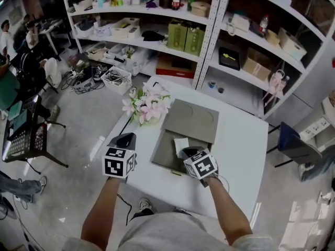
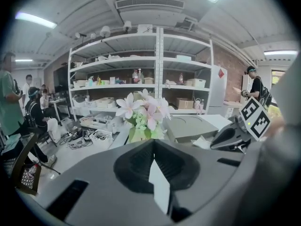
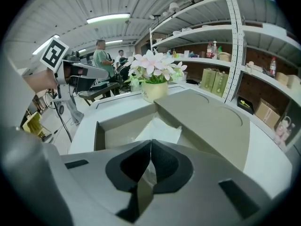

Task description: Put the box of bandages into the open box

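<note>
An open grey box [image 1: 166, 156] sits on the white table [image 1: 246, 156], with its lid [image 1: 191, 120] folded back on the far side. A flat white pack [image 1: 181, 145], seemingly the box of bandages, lies inside against the back wall; the right gripper view shows this pack [image 3: 162, 132] below the lid [image 3: 211, 121]. My right gripper [image 1: 188, 151] hovers over the box's near right part, its jaws [image 3: 149, 147] shut and empty. My left gripper [image 1: 127, 138] hangs left of the box, near the table's left edge, jaws [image 2: 153, 161] shut on nothing.
A pot of pink flowers [image 1: 147, 107] stands on the table's far left corner, close to the box. Metal shelves [image 1: 209, 41] full of goods rise behind the table. A blue chair [image 1: 293, 146] is at the right, and a cart [image 1: 23, 135] and people are at the left.
</note>
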Available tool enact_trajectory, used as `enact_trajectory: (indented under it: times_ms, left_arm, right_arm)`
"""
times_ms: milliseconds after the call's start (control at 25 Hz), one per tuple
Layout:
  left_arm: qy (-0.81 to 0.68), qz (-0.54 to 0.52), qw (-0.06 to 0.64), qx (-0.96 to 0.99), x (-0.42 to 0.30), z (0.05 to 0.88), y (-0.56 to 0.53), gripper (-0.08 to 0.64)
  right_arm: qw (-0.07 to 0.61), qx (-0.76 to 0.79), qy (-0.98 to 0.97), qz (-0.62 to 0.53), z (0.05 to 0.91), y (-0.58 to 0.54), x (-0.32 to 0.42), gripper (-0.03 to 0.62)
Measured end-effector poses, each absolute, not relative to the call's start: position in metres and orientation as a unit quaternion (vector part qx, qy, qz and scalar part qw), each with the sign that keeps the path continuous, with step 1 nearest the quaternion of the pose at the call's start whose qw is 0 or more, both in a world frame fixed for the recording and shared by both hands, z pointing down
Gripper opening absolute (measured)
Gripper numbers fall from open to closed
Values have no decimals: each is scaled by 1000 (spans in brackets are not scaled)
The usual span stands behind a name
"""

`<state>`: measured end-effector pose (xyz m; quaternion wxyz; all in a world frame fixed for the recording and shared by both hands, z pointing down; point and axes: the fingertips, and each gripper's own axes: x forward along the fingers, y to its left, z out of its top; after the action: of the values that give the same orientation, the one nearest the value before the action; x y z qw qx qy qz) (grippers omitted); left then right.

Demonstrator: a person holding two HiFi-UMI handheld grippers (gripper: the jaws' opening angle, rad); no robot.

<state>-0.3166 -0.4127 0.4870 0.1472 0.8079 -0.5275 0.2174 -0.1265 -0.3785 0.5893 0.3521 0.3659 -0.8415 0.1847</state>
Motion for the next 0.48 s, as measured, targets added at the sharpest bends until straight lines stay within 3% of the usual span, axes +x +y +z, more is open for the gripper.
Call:
enact_trajectory:
  times_ms: [480]
  left_arm:
    - [-521, 220, 148, 811, -327, 493, -419, 5]
  right_arm:
    - [370, 366, -831, 197, 609, -377, -131, 14]
